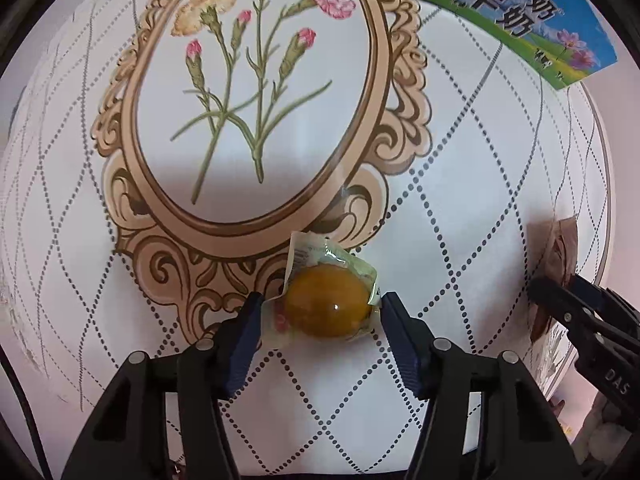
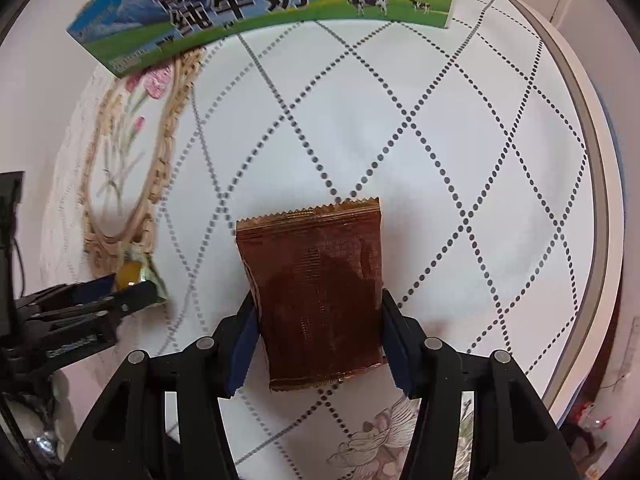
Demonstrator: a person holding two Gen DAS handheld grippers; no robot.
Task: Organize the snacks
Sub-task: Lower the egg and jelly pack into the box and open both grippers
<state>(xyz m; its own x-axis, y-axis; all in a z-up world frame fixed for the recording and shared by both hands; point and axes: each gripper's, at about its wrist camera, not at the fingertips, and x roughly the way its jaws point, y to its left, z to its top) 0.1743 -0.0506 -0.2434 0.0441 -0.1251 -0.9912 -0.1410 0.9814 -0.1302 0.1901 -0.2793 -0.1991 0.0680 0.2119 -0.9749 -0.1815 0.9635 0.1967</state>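
A: Where's the brown snack packet (image 2: 316, 300) sitting?

B: Between the pads of the right hand-held gripper (image 2: 318, 332), clamped across its short width. Its long axis runs straight out along the fingers, one serrated end pointing away from the hand-held gripper toward the milk carton (image 2: 260, 4). It looks lifted off the surface (image 2: 440, 140), though I'd call that a judgement from its shadow.

A: And the other one?

B: The left hand-held gripper (image 1: 320, 312) has the yolk-coloured snack in a clear wrapper (image 1: 328, 300) between its pads, which pinch the wrapper on either side of the round yellow centre. No real long axis there; a loose wrapper flap sticks out away from the fingers.

A: Which hand is nearer the carton?

B: Hard to say. In both wrist views the carton lies at the far edge, ahead of the fingers. The two hand-held grippers are side by side, each visible at the edge of the other's view, apart and not touching.

A: Any container to drop them in?

B: None I can see. The carton shows only its printed side; whether it is open or holds anything I cannot tell. Nothing else lies on the patterned tablecloth (image 1: 460, 208) between the snacks and the carton
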